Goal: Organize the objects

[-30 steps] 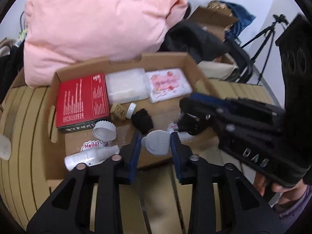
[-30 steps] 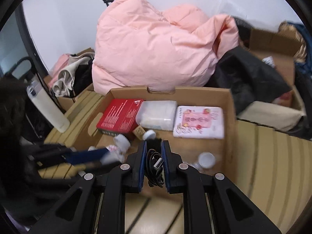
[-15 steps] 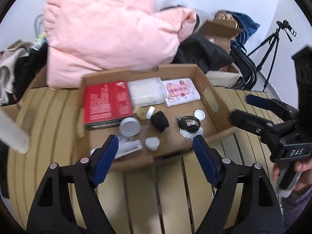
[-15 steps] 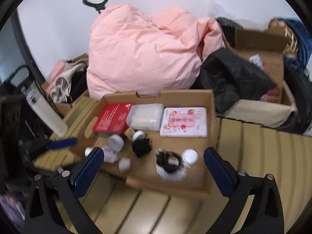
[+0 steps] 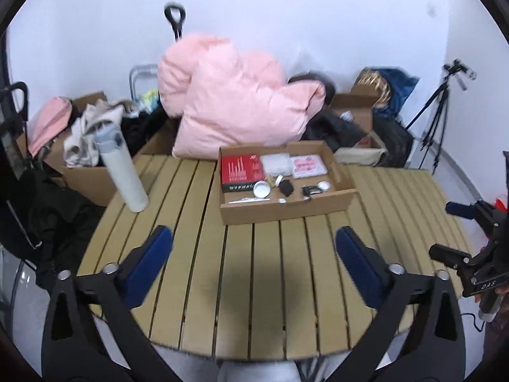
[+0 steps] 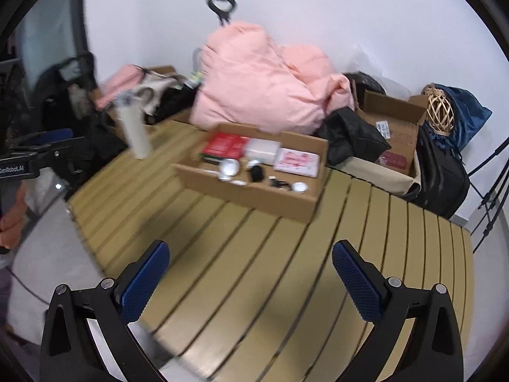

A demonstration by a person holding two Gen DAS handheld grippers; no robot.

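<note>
A shallow cardboard box (image 5: 286,211) (image 6: 248,195) sits at the far side of the slatted wooden table (image 5: 254,270) (image 6: 270,270). In it lie a red box (image 5: 240,168) (image 6: 224,145), a white pack (image 5: 275,163), a pink pack (image 5: 308,165) (image 6: 296,160), a round white lid (image 5: 261,188), a black cable (image 5: 310,190) (image 6: 280,183) and other small items. My left gripper (image 5: 254,254) is open and empty, well back from the box. My right gripper (image 6: 251,265) is open and empty, also back over the table's near part.
A white bottle (image 5: 122,168) (image 6: 135,130) stands on the table's left. A pink pillow (image 5: 235,108) lies behind the box. Cardboard boxes, clothes and bags crowd the back. A tripod (image 5: 442,111) stands right. The right gripper shows at the left wrist view's right edge (image 5: 458,232).
Both grippers let go of their items into the box, opened wide, and pulled far back from it toward the table's near edge.
</note>
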